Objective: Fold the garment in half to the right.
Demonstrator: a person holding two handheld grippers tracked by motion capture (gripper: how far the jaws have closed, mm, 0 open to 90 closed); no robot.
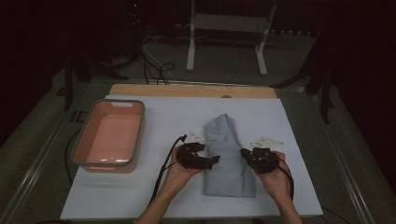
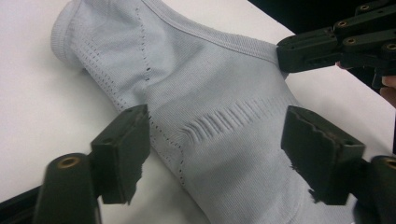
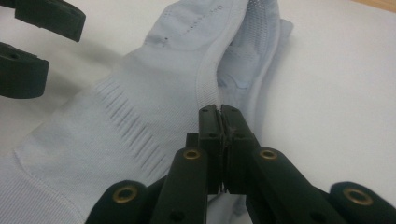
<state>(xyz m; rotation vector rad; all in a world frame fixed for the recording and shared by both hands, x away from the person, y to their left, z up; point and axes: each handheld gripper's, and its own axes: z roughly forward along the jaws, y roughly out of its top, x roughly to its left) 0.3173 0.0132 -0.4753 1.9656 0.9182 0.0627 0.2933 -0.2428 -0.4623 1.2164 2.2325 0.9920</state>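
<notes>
A pink tub (image 1: pixel 110 135) sat on the white sheet (image 1: pixel 163 116). A white stand (image 1: pixel 227 28) stood far behind the table.

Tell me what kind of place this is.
Probably a lab recording setup, not a home: a white board on a dark table, loose cables on the floor behind, a white metal stand, dim surroundings.

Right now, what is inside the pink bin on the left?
The pink bin looks empty: bare pink floor and walls on view. The strip behind its near rim is hidden. The folded grey garment lies outside, on the white sheet.
</notes>
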